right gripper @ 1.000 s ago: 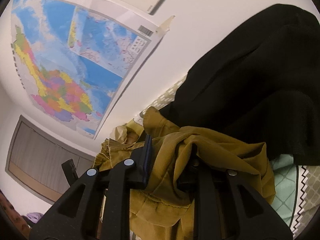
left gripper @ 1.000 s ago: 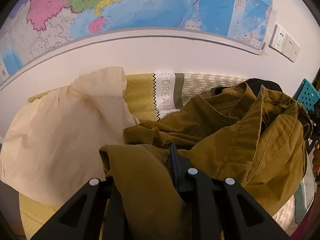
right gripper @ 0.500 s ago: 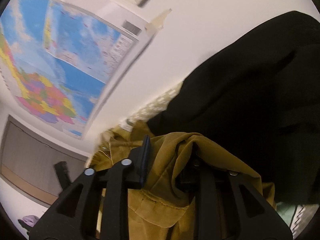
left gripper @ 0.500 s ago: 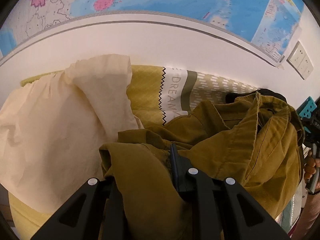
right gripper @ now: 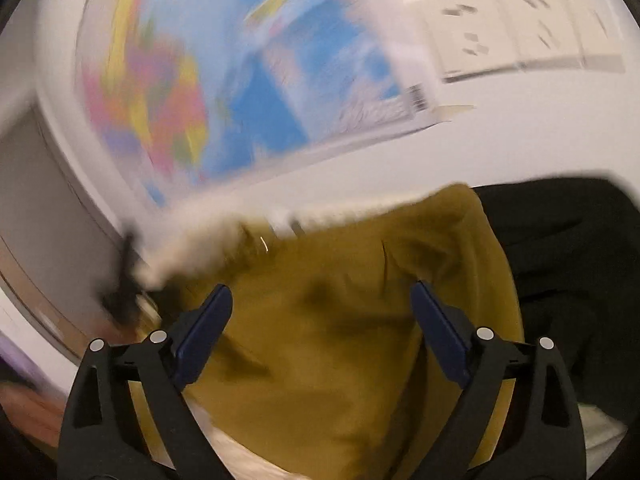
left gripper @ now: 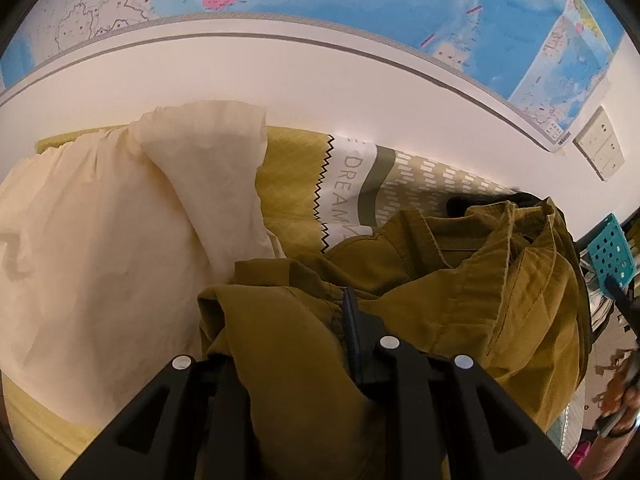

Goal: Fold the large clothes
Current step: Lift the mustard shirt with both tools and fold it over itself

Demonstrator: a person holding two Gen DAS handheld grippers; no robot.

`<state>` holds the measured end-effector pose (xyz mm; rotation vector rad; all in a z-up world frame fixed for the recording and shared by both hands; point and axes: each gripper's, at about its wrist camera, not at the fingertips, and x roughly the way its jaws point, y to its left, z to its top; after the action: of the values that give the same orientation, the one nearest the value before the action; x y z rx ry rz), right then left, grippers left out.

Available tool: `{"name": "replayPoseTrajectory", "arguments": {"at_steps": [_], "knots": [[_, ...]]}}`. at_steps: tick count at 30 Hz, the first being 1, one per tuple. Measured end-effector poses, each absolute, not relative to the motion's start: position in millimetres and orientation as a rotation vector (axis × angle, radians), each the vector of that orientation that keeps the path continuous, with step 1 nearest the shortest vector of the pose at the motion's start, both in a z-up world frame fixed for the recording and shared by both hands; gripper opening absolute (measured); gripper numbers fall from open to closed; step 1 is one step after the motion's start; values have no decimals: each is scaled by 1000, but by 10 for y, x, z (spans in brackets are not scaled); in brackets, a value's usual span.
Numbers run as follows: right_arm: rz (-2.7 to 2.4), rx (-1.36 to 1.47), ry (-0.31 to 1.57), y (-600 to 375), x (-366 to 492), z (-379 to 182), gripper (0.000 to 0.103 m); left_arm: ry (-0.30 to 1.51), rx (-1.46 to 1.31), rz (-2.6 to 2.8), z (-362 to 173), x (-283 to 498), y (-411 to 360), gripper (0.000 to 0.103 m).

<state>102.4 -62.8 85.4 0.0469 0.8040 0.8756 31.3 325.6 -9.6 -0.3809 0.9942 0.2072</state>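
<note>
An olive-brown garment [left gripper: 460, 300] lies bunched on the bed. My left gripper [left gripper: 312, 332] is shut on a fold of it, and the cloth drapes over the left finger. In the right wrist view, which is motion-blurred, the same olive garment [right gripper: 340, 340] lies spread below my right gripper [right gripper: 320, 304], whose jaws stand wide apart and hold nothing.
A cream garment [left gripper: 100, 248] lies to the left on the yellow-green bedspread [left gripper: 292, 184]. A black garment [right gripper: 580, 280] lies to the right. A wall map [left gripper: 360, 0] and sockets [left gripper: 600, 152] are behind. A teal crate [left gripper: 612, 248] stands at the right.
My right gripper has let go of the olive garment and opened wide, and it is swinging fast. My left gripper keeps its grip and has shifted slightly.
</note>
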Motion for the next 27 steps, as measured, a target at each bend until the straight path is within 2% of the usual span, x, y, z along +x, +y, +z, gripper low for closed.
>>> {"name": "replayPoseTrajectory", "arguments": {"at_steps": [4,5,6,7,9,10,11,13,15,18,23,25,27], "knots": [[864,-86,887,-226,1031,506,72,967,-381,176,15,197,3243,25],[837,-116,895,-151,1080,407,63,955,-374,163,60,149,3232,28],[821,-125,905,-105,1128,352,59,940,-361,147,120,88,3216,30],[805,-125,925,-58,1206,276,53,927,-354,132,167,43,3204,34],[784,-95,941,-23,1330,203,48,878,-339,82,327,-112,3171,44],[775,-83,946,-16,1381,188,46,851,-333,59,390,-174,3161,58],[769,-74,947,-5,1420,188,45,815,-321,39,468,-256,3146,76],[757,-72,941,13,1471,200,45,708,-259,54,616,-442,3102,92],[747,-84,941,31,1489,197,45,663,-209,35,686,-552,3036,92],[742,-84,948,47,1512,153,45,685,-158,4,628,-534,2898,92],[751,-59,947,27,1470,199,50,834,41,49,171,-10,2583,83],[758,-69,945,19,1445,204,52,871,74,99,65,215,2611,79],[759,-62,950,15,1435,195,52,882,28,151,70,424,2761,79]]}}
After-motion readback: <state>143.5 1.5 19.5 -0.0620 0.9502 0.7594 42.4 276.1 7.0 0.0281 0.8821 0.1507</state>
